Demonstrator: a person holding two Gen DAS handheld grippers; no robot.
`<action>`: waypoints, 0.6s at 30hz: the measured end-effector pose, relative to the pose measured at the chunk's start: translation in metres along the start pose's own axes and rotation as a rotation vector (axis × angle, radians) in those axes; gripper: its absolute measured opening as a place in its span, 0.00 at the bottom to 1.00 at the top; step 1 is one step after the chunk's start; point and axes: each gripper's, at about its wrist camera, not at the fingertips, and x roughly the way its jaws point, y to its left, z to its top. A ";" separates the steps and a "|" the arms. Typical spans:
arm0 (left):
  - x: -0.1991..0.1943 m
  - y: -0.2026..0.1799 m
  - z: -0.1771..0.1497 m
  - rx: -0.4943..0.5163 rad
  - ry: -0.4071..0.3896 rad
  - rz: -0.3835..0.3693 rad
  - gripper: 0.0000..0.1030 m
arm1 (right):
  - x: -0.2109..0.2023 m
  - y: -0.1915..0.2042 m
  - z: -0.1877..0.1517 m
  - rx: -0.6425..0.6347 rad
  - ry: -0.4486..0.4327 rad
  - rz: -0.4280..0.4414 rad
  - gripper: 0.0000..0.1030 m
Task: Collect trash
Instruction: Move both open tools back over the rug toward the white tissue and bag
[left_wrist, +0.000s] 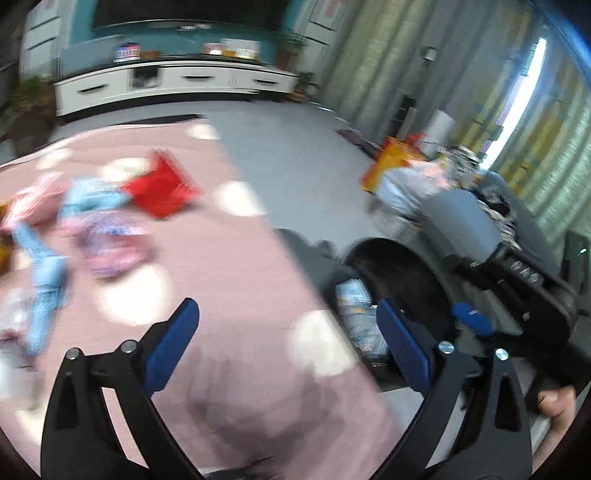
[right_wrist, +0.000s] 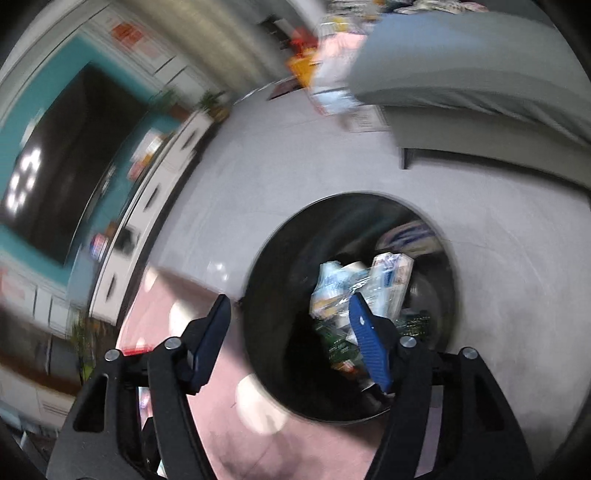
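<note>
L gripper spread wide, nothing in it, over pink table. R gripper also released, empty, above black bin. Wrappers piled inside bin. More trash far left on table: red packet, blue wrappers. Frames blurry.

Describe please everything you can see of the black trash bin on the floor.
The black trash bin is round, with a dark, smooth-looking wall and an open top, no lid in view. It stands upright on the grey floor, right beside the edge of the pink table cover. Inside lie several crumpled wrappers, white-blue and green; it is partly filled. The open right claw hangs over its rim, holding nothing. In the left wrist view the bin shows only partly, behind the table edge.
</note>
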 end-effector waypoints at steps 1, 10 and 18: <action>-0.009 0.014 0.000 -0.022 -0.013 0.029 0.96 | 0.000 0.015 -0.007 -0.047 0.009 0.017 0.67; -0.101 0.170 -0.012 -0.265 -0.148 0.388 0.97 | 0.004 0.143 -0.092 -0.436 0.121 0.169 0.74; -0.143 0.302 -0.041 -0.514 -0.216 0.637 0.96 | 0.037 0.217 -0.207 -0.689 0.428 0.326 0.74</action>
